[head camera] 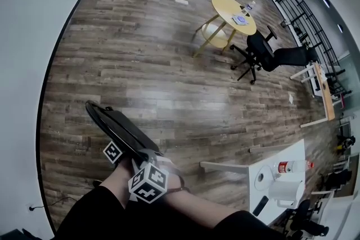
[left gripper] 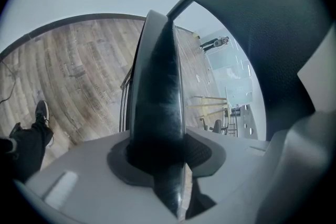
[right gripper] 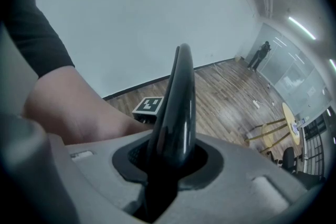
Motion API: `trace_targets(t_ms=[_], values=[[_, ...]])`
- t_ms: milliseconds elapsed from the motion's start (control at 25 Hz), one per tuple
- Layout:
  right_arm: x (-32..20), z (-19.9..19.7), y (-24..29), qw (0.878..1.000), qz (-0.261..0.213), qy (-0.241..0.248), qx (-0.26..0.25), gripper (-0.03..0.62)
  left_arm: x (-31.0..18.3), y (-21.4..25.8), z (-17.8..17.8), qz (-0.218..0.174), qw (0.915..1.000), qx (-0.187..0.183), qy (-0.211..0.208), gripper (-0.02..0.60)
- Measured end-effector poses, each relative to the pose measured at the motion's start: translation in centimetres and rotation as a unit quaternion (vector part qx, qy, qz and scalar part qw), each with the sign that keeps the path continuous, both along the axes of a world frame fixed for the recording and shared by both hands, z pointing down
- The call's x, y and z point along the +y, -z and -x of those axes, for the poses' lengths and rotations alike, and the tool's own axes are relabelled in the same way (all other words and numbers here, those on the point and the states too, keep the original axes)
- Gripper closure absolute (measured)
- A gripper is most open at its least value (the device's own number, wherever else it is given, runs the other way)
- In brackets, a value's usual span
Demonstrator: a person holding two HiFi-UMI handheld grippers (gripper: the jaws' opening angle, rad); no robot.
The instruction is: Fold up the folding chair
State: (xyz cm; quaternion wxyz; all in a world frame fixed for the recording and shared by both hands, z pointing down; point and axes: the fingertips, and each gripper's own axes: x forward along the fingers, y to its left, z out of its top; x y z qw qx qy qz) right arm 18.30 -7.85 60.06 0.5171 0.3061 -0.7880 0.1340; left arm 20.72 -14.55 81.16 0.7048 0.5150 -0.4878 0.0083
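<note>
Nearest me, my right gripper (right gripper: pixel 168 157) is pinching the thin black edge of the folding chair (head camera: pixel 115 123), with a pad pressed on either side. Just past it, my left gripper (left gripper: pixel 157 157) is clamped on the same edge, and its marker cube (right gripper: pixel 151 105) shows beyond my forearm (right gripper: pixel 68 102). From the grippers the chair, seen edge-on, runs away to the left over the wood floor (head camera: pixel 140 64). Far off stand a round yellow table (head camera: pixel 233 14) and a black office chair (head camera: pixel 264 56). A white table (head camera: pixel 281 154) sits to my right.
</note>
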Motion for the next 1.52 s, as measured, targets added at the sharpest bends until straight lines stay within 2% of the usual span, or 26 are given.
trace_targets(t_ms=[80, 240, 440, 600, 800, 960, 1120, 1320, 1400, 1520], values=[[-0.1, -0.2, 0.0, 1.000, -0.001, 0.003, 0.001, 0.511, -0.1, 0.2, -0.2, -0.006, 0.9999, 0.010, 0.000, 0.450], [-0.9, -0.9, 0.1, 1.000, -0.005, 0.002, 0.007, 0.511, -0.6, 0.6, -0.7, -0.026, 0.9990, 0.034, -0.013, 0.376], [-1.6, -1.5, 0.3, 1.000, -0.003, 0.001, 0.002, 0.511, -1.5, 2.1, -0.6, -0.062, 0.9961, 0.054, -0.031, 0.354], [-2.0, -1.8, 0.2, 1.000, -0.004, 0.002, 0.000, 0.511, -1.1, 1.1, 1.4, -0.067, 0.9965, 0.017, -0.048, 0.333], [-2.6, -2.2, -0.1, 1.000, -0.002, 0.006, -0.001, 0.510, 0.1, 1.5, 3.5, -0.067, 0.9953, 0.000, -0.069, 0.304], [-3.5, -2.2, -0.8, 1.000, -0.004, 0.012, -0.001, 0.507, 0.0, 4.5, 6.1, -0.101, 0.9883, -0.029, -0.111, 0.304], [-3.5, -1.5, -0.8, 1.000, -0.005, 0.027, -0.009, 0.503, 0.2, 9.8, 9.3, -0.143, 0.9757, -0.074, -0.149, 0.304], [-3.6, -0.7, -0.9, 0.999, -0.009, 0.043, -0.009, 0.493, -0.7, 14.8, 12.5, -0.198, 0.9501, -0.159, -0.182, 0.303], [-3.4, -0.4, -1.0, 0.999, -0.007, 0.050, -0.009, 0.486, -0.6, 16.2, 13.4, -0.217, 0.9344, -0.195, -0.204, 0.299], [-2.8, 0.0, -1.1, 0.998, -0.004, 0.057, -0.011, 0.475, -0.4, 18.0, 14.4, -0.247, 0.9012, -0.251, -0.253, 0.293]])
